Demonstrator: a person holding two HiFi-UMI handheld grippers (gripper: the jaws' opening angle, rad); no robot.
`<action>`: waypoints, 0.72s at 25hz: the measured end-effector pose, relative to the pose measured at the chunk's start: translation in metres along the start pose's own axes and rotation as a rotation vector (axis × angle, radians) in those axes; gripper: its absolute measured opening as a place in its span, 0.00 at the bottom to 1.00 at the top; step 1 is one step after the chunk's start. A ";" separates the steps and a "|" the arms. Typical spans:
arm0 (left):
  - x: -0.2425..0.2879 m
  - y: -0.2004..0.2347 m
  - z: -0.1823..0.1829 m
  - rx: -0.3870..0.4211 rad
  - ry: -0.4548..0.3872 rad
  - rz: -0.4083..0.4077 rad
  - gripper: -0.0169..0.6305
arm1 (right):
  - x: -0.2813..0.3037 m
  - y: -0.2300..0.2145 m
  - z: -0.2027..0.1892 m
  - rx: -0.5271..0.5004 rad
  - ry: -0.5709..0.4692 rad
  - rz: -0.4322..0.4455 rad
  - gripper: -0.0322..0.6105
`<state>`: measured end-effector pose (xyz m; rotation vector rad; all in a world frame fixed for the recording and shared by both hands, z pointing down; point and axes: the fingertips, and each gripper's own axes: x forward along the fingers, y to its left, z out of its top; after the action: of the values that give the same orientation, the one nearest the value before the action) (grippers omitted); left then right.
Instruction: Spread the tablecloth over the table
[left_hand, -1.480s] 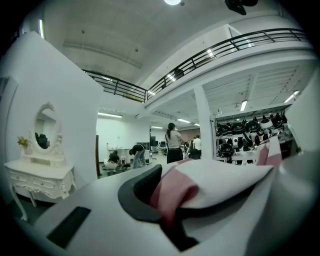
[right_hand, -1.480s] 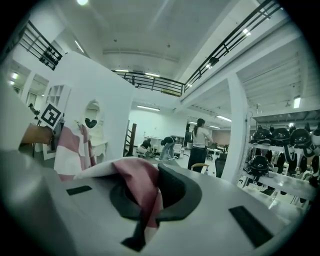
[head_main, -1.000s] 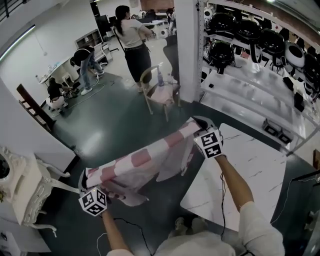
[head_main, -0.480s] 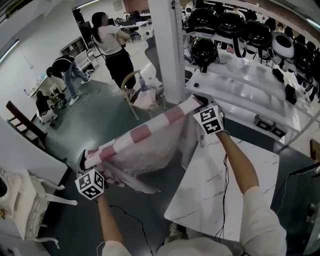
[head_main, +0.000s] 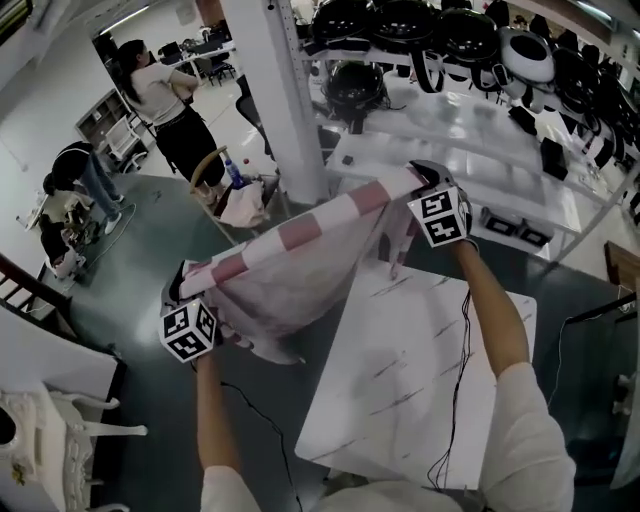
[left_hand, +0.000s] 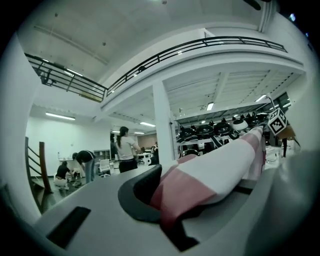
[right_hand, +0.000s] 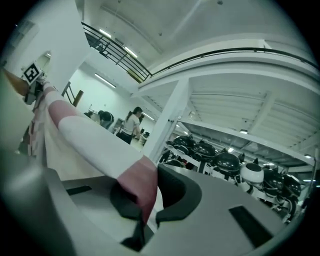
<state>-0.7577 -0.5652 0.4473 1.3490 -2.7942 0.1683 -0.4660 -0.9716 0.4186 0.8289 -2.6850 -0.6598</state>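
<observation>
Beyond the worktop (head_main: 420, 390), toward eleven o'clock, my left gripper (head_main: 178, 287) and right gripper (head_main: 424, 177) each clamp a tablecloth (head_main: 300, 265) corner. I'd keep that edge taut and level before lowering.

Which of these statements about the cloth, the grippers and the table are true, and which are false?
1. The left gripper and the right gripper are both shut on the tablecloth. True.
2. The tablecloth lies flat on the table. False: it hangs in the air between the grippers.
3. The tablecloth has pink and white squares. True.
4. The table top is dark wood. False: it is white with thin dark veins.
</observation>
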 end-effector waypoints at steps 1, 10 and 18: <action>0.016 -0.022 0.002 0.011 0.002 -0.032 0.07 | -0.007 -0.021 -0.016 -0.001 0.017 -0.028 0.07; 0.104 -0.253 0.043 0.038 -0.063 -0.373 0.07 | -0.156 -0.215 -0.109 -0.129 0.119 -0.348 0.07; 0.081 -0.412 0.041 0.165 -0.066 -0.609 0.07 | -0.321 -0.298 -0.145 -0.323 0.247 -0.488 0.07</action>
<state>-0.4847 -0.8871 0.4472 2.1957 -2.3108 0.3377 -0.0150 -1.0538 0.3635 1.3786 -2.0887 -0.9876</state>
